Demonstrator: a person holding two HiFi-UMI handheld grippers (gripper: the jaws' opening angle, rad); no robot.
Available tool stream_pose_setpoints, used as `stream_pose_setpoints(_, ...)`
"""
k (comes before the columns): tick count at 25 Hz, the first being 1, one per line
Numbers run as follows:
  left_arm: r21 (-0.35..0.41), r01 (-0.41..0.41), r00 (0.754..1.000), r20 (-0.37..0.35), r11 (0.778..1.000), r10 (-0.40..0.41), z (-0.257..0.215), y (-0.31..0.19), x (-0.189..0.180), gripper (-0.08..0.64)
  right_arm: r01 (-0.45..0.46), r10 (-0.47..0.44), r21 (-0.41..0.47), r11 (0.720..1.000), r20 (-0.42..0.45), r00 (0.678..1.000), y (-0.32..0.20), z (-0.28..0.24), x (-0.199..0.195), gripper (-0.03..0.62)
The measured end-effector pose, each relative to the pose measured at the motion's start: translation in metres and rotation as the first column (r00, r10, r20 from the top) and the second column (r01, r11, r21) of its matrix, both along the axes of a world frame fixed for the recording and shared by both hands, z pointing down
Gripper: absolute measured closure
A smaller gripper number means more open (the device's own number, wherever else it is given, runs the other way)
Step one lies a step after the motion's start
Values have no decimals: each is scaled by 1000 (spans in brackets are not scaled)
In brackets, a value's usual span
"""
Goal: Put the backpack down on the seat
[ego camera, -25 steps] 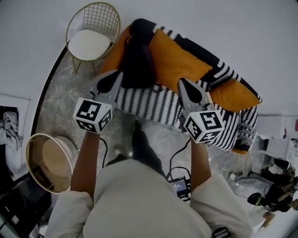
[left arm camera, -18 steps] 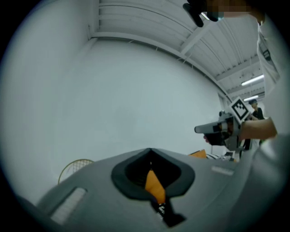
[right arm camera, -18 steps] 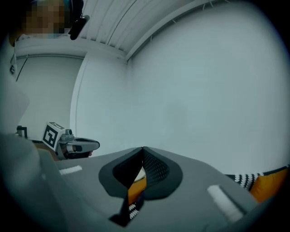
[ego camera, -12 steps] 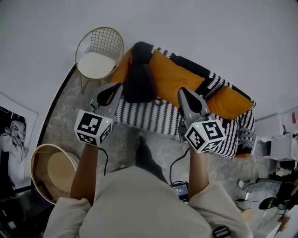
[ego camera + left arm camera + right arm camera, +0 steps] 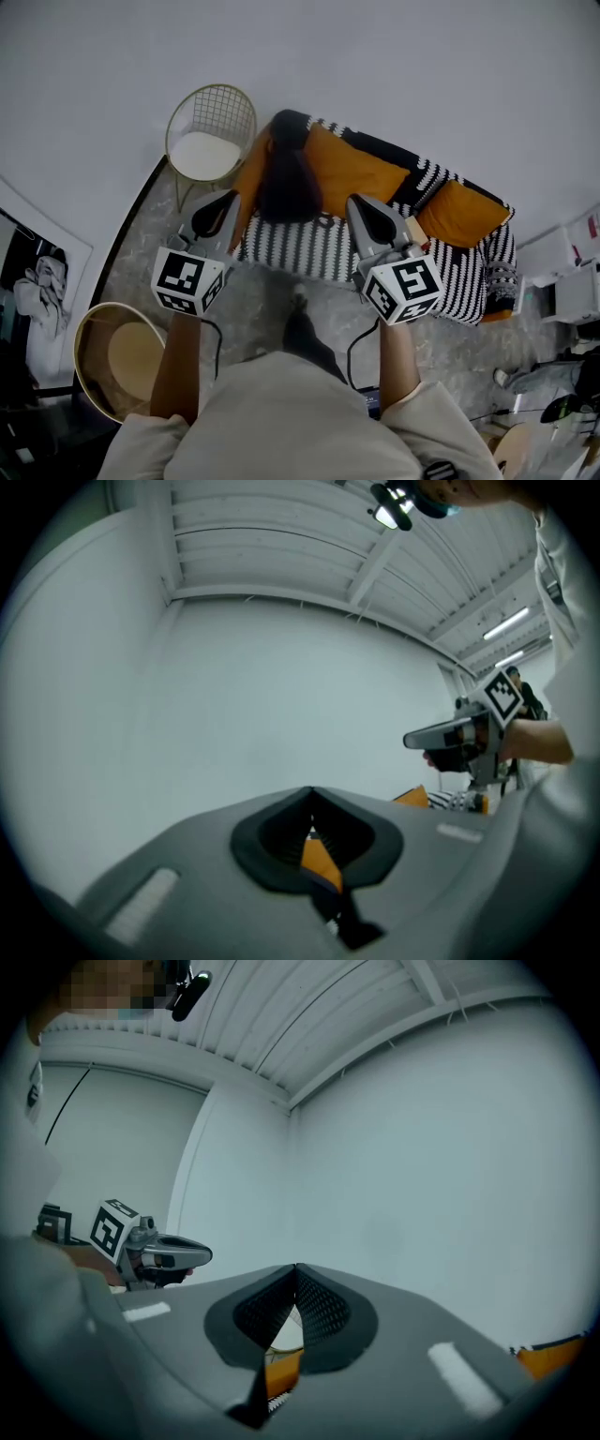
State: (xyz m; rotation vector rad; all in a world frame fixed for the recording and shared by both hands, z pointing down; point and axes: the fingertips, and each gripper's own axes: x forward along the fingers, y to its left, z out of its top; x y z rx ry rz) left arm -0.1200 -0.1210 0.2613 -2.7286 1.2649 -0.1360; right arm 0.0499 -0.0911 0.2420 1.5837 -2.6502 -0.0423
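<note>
A black-and-white striped sofa (image 5: 309,248) with orange cushions (image 5: 352,169) is standing against the wall. A wire chair (image 5: 211,141) is sitting just beside its left end. The dark backpack (image 5: 289,187) is lying on the seat at the sofa's left end, leaning on the cushions behind it. The person is holding the left claw (image 5: 228,199) and the right claw (image 5: 356,203) out side by side, clear of the backpack. Each claw's jaws are pressing fully together, gripping nothing.
</note>
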Motion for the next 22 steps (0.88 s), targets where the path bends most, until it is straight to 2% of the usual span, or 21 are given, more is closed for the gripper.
stream_pose_setpoints(12,92,28,1000,-6,995,-28,-19,76,9,557,14,-13,33,999,-21,1000,70,-9,2,588)
stream_pose_setpoints(22,84,14,1000,1,996,-14,-11,105,18,557,8,-6,27,1000,-44,999,95,-2,4,588)
